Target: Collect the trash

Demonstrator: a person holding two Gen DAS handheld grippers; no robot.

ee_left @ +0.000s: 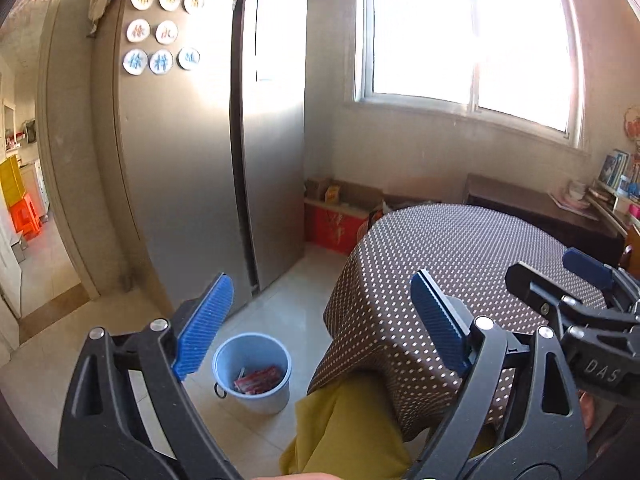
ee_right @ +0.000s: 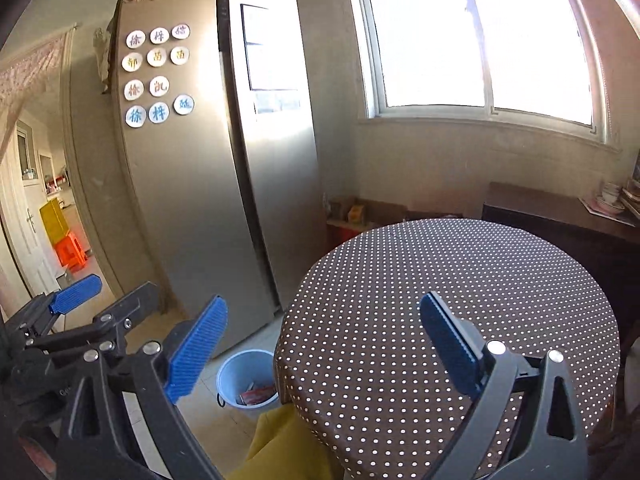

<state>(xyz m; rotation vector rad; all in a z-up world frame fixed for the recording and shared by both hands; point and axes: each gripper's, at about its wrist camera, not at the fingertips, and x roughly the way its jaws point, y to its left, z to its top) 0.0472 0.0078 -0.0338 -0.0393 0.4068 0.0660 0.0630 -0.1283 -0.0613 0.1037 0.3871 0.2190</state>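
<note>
Both sets of jaws stand spread wide with nothing between them: the left gripper (ee_left: pixel 322 322) hangs over the floor beside the round surface (ee_left: pixel 480 256), its blue pads (ee_left: pixel 204 324) apart, and the right gripper (ee_right: pixel 324 350) is held above that same surface (ee_right: pixel 460 280), its own pads (ee_right: pixel 196 350) likewise parted. Each gripper shows in the other's view, the right one at the far right edge of the left camera (ee_left: pixel 576 292) and the left one at the lower left of the right camera (ee_right: pixel 76 300). A brown cloth with white dots covers the surface, and a yellow cloth (ee_left: pixel 344 428) hangs below its near edge. On the tiled floor, just beside the surface and in front of the steel fridge (ee_left: pixel 208 160), sits a light blue bucket (ee_left: pixel 252 368) holding the trash: a red wrapper (ee_left: pixel 258 380) lies inside at the bottom, along with a smaller scrap too unclear to name. In the right view the bucket (ee_right: pixel 244 376) is partly hidden behind the rim of the surface. Round magnets (ee_left: pixel 164 32) with characters dot the fridge's side, and a bright window (ee_left: pixel 468 36) fills the wall behind the surface.
</note>
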